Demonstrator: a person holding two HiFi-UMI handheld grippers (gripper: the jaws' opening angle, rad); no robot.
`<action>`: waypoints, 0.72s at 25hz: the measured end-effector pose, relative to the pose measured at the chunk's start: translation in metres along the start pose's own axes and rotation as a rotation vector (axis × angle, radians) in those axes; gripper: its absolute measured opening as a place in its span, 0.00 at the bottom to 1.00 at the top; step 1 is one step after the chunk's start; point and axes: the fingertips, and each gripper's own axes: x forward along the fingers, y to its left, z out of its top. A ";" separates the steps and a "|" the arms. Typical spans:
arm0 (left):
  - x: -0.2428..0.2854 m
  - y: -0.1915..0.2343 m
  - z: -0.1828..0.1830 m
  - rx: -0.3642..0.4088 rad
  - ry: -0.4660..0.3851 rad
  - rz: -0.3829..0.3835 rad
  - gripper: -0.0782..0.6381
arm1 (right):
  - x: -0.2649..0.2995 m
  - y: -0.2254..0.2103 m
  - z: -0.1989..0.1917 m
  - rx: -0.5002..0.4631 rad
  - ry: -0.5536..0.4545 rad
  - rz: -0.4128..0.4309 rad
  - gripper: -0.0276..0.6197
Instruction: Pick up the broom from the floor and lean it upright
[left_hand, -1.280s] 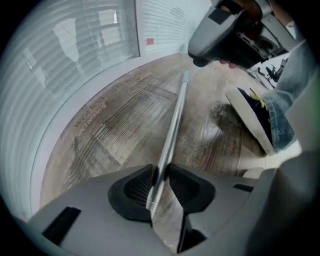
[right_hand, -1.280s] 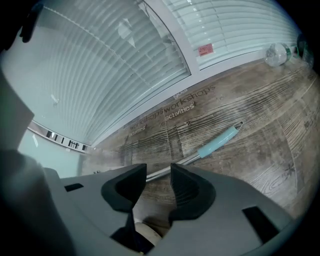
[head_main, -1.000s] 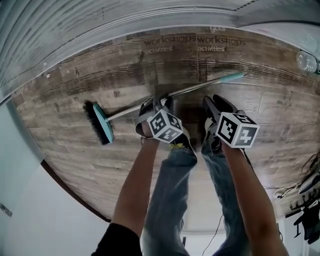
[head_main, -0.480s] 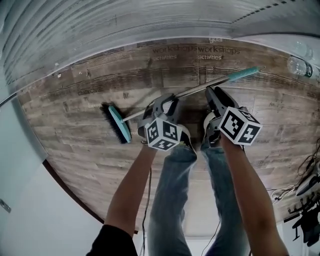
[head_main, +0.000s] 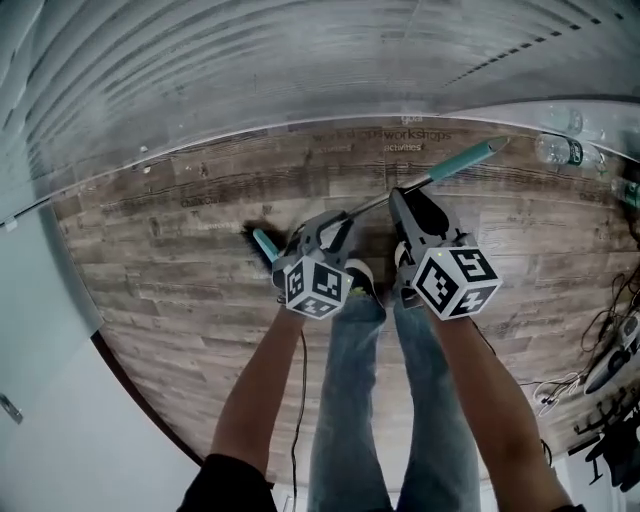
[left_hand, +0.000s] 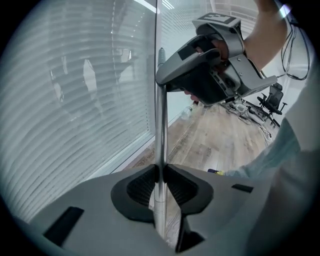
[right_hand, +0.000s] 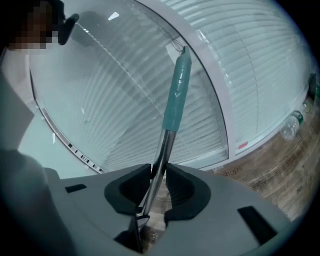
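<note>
Reaches both bare forearms forward and down past the jeans-clad legs (head_main: 345, 400), with the marker cubes turned up toward the head view. Pinches the left gripper (head_main: 335, 222) onto the metal shaft (head_main: 375, 203) of the broom (head_main: 440, 172), ribbed pads pressed against both sides of the tube. Pinches the right gripper (head_main: 405, 195) onto the same shaft further up, just below the teal grip (head_main: 468, 156), again with both pads on the metal. Points the left tool steeply down and the right one at a shallower slant toward the blinds (head_main: 250, 70). Holds the broom tilted between the two tools, grip end up toward the blinds and broom head (head_main: 262, 241) low at the left, just beside the left gripper over the wooden floor (head_main: 170, 280); cannot tell whether the bristles clear the boards. Against the picture from a second ago: no longer a broom flat along the boards with its head well out to the left, but one drawn in close and foreshortened. Stands taller over the floor than before, with the printed lettering (head_main: 405, 135) on the boards smaller and further off. Has just been closing both pairs of jaws, the right pair from wide apart, with the shaft between them.
</note>
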 end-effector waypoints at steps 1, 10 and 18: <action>-0.011 0.002 0.011 -0.007 -0.010 -0.001 0.23 | -0.007 0.013 0.012 -0.027 -0.011 0.011 0.20; -0.058 0.019 0.123 -0.110 -0.107 0.055 0.23 | -0.057 0.080 0.126 -0.262 -0.041 0.050 0.19; -0.054 0.005 0.195 -0.086 -0.156 0.018 0.23 | -0.101 0.071 0.179 -0.382 -0.094 0.017 0.19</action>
